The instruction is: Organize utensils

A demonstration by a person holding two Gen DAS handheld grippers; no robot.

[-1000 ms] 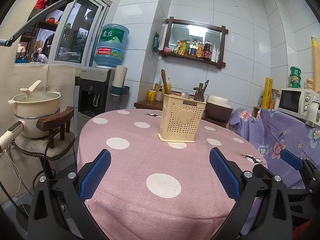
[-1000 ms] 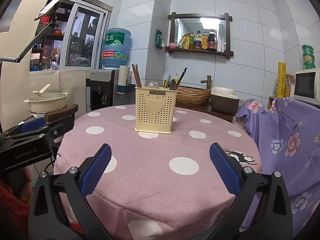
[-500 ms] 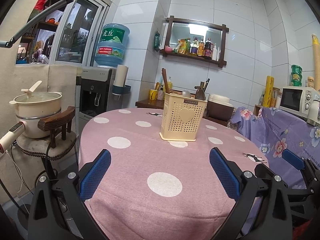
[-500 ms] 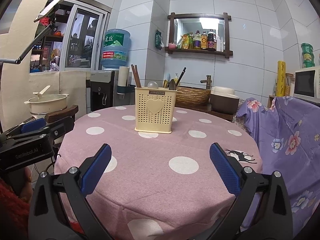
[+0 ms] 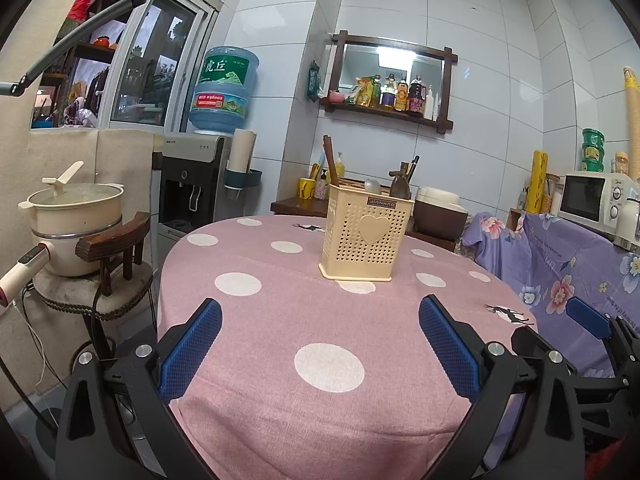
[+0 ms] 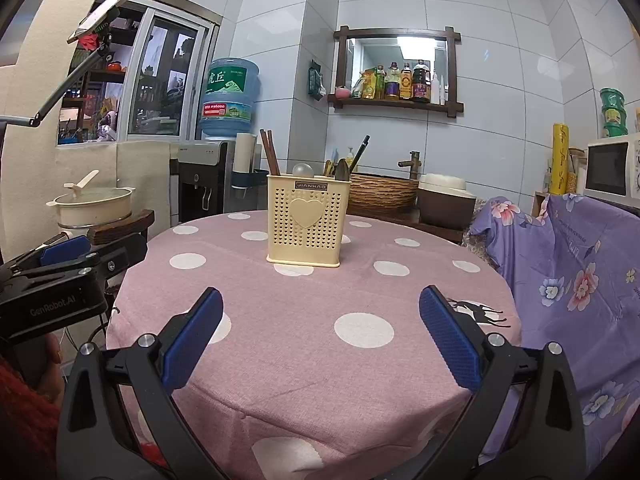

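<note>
- A home kitchen, walled in white tiles (image 6: 500,32).
- A shelf of sauce bottles (image 6: 404,80), a water dispenser (image 5: 192,184) and a microwave (image 5: 592,200) line the walls.
- A polka-dot cloth covers the round bench (image 6: 320,340).

Utensil holder (image 5: 365,240) stands on the table (image 5: 280,320) beyond the left gripper's (image 5: 320,334) spread fingers (image 5: 192,344).

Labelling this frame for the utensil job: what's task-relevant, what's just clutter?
Task-relevant:
- utensil holder on the table
- chopsticks, spoon and dark utensils standing in it
- left gripper and right gripper, both open and empty

Clutter:
- pot on the stool
- water dispenser
- microwave
- bottle shelf
</note>
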